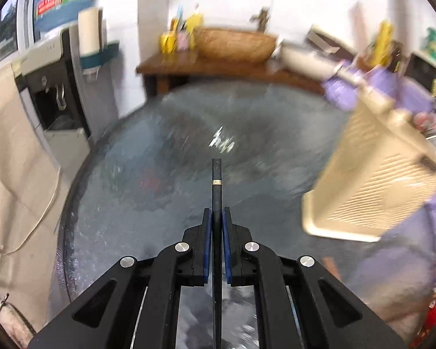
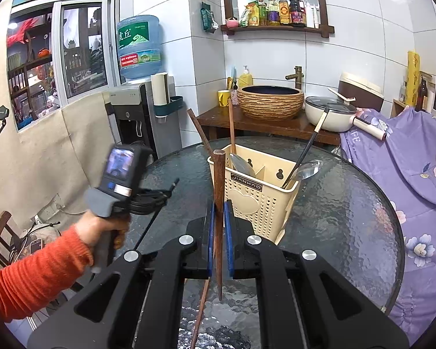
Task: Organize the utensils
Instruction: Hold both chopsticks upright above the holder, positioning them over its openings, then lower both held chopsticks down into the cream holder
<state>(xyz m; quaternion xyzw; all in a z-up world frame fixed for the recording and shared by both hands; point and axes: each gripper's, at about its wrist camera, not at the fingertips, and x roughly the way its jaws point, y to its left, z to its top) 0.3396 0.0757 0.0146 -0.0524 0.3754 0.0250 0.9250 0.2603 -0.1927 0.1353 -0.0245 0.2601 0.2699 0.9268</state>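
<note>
In the left wrist view my left gripper (image 1: 217, 213) is shut on a thin black chopstick (image 1: 217, 186) with a gold band, held above the glass table (image 1: 160, 174). The picture is blurred. A cream slotted utensil holder (image 1: 375, 171) stands to its right. In the right wrist view my right gripper (image 2: 219, 203) is shut on a brown wooden chopstick (image 2: 219, 174) standing upright. A second brown chopstick (image 2: 199, 129) slants behind it. Just beyond stands the holder (image 2: 258, 200), with a spoon (image 2: 241, 164), a black-handled ladle (image 2: 305, 157) and a wooden stick (image 2: 232, 125) in it. A hand in an orange sleeve holds the left gripper (image 2: 167, 193) at the left.
The round glass table (image 2: 348, 203) has a purple floral cloth (image 2: 415, 160) draped along its right edge. Behind it a wooden counter (image 2: 276, 125) carries a woven basin and a lidded pan. A water dispenser (image 2: 139, 110) and a beige cloth stand at the left.
</note>
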